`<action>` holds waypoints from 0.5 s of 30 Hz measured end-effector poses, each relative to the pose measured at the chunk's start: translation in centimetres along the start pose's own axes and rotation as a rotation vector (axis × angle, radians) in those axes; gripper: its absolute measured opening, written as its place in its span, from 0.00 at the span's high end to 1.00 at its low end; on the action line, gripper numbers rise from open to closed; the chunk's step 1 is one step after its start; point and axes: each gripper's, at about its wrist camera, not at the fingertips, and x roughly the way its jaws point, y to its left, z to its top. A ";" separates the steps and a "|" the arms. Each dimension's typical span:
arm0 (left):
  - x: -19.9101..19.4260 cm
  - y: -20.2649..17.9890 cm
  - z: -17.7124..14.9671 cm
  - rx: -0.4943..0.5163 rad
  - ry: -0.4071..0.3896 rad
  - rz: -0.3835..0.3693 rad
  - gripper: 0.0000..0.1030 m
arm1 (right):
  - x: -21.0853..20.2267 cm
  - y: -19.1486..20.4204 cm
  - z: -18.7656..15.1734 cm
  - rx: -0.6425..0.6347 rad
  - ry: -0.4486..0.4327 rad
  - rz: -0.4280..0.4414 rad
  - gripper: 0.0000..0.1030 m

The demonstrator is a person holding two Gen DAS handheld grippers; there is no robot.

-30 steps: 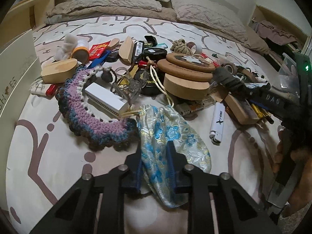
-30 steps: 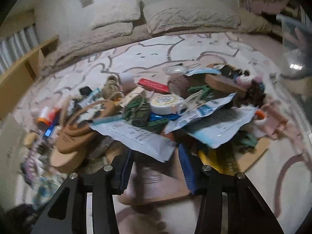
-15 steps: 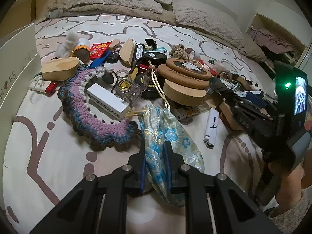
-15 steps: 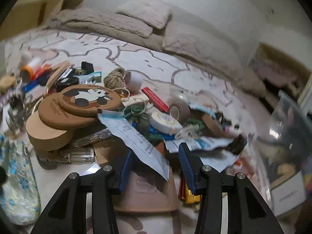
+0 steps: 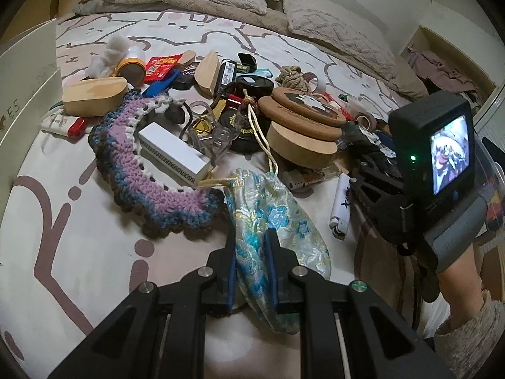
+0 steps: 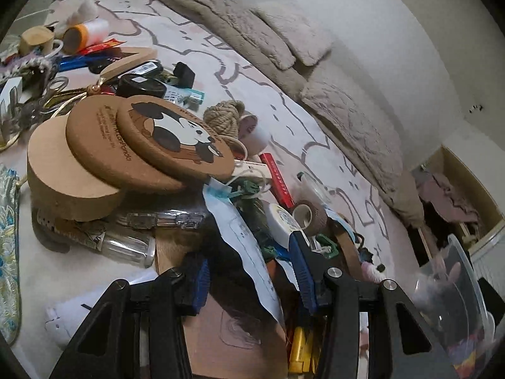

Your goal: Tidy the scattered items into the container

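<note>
Left gripper (image 5: 251, 260): jaws pinched on the brocade pouch (image 5: 271, 218), lying on the bed (image 5: 63, 237).
Right gripper (image 6: 249, 281): jaws partly open, straddling a paper slip (image 6: 252, 252); probably unclamped.
Container (image 6: 454, 297): right edge.
Risk: pouch cord (image 5: 262, 135) snags clutter.

Two cork discs (image 5: 307, 110) sit stacked on one thick wooden block (image 5: 301, 143), up ahead of the left tongs. Three lighters show: a white one (image 5: 341, 208) off to the right of those tongs, and a red one (image 5: 77, 126) beside another white one (image 5: 55, 123) far out to their left. One brocade pouch (image 5: 277, 218) lies between the left tongs' jaws, one crocheted piece (image 5: 132, 170) just ahead and left of them, one white box (image 5: 173, 154) on it. Two tape rolls (image 6: 311, 216) lie ahead of the right tongs, one rope knot (image 6: 224, 118) farther out, and one clear tub (image 6: 454, 300) to their right.
</note>
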 end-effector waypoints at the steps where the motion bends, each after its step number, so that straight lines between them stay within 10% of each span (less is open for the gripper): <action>1: 0.1 0.0 0.0 -0.002 0.005 0.002 0.84 | 0.0 0.1 0.0 -0.007 -0.007 0.005 0.55; 4: 0.6 0.4 -0.1 -0.022 0.029 0.010 0.70 | 0.2 0.5 -0.1 -0.036 -0.019 0.013 0.73; 15: 1.0 0.1 -0.4 -0.042 0.035 -0.034 0.51 | -1.1 -2.0 0.2 0.119 -0.042 0.111 0.82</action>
